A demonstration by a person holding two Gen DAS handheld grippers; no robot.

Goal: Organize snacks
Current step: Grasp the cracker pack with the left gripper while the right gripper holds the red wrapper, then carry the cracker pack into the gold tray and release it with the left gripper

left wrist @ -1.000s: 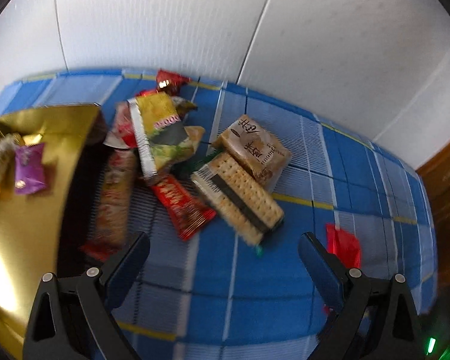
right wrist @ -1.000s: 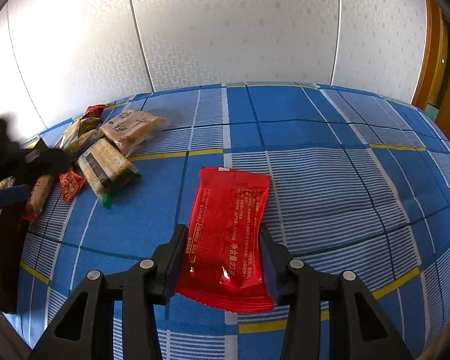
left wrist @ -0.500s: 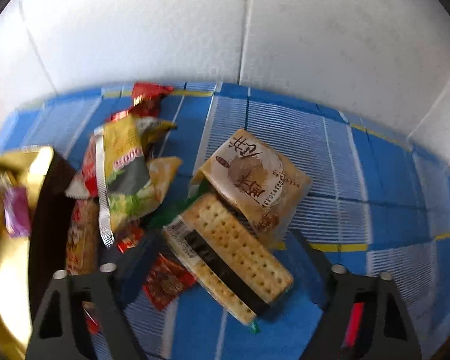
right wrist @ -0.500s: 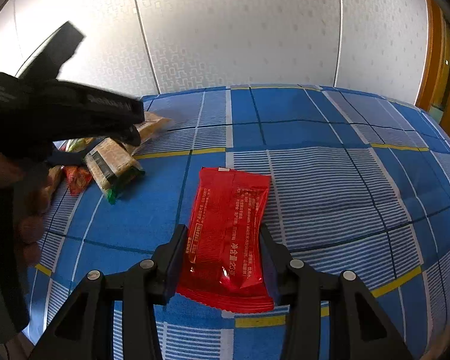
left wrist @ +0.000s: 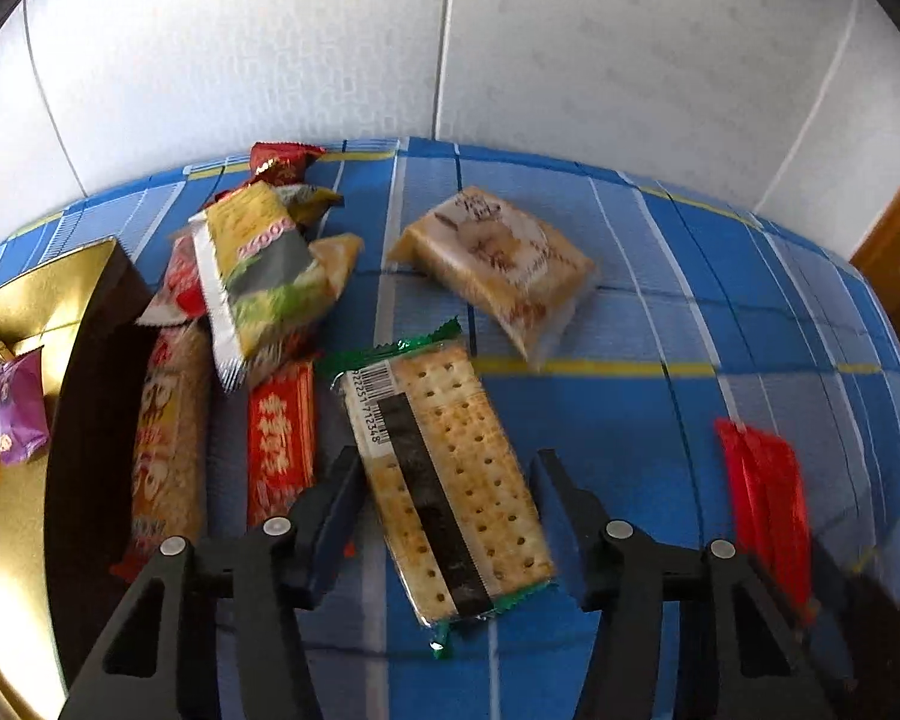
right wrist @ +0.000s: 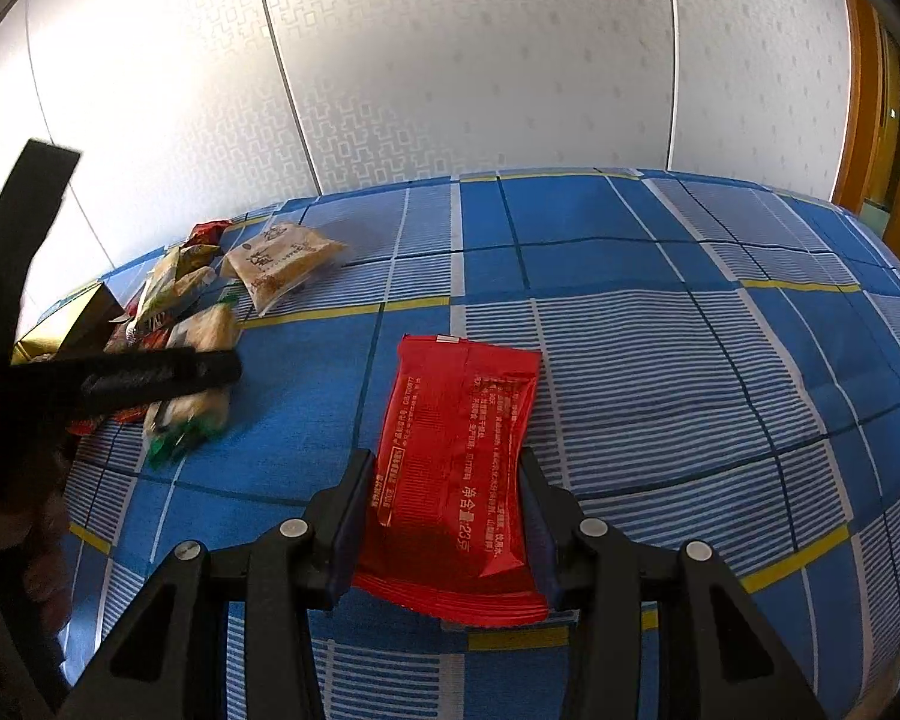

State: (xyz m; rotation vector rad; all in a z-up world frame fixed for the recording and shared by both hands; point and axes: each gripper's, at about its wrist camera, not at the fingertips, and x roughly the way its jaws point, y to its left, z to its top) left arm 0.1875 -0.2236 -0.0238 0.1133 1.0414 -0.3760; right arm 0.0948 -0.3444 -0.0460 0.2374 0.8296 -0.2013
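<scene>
A clear pack of crackers (left wrist: 450, 456) with a dark stripe lies on the blue checked cloth (left wrist: 630, 420). My left gripper (left wrist: 447, 474) straddles its lower half. The jaws are closing: the left pad touches the pack's edge and a thin gap remains at the right pad. My right gripper (right wrist: 444, 480) is shut on a flat red packet (right wrist: 462, 420), gripping its two long sides low over the cloth. That red packet (left wrist: 762, 492) also shows at the right of the left wrist view.
A gold box (left wrist: 24, 300) at the left holds a purple candy (left wrist: 18, 414). Beside it lie a long orange bar (left wrist: 168, 438), a small red packet (left wrist: 282, 438), a yellow-green bag (left wrist: 258, 270) and a beige pack (left wrist: 498, 258). A white wall stands behind.
My left gripper has come down over the cracker pack, rolled a little, and its jaws have narrowed from wide apart to just around it. The right gripper and red packet have stayed still.
</scene>
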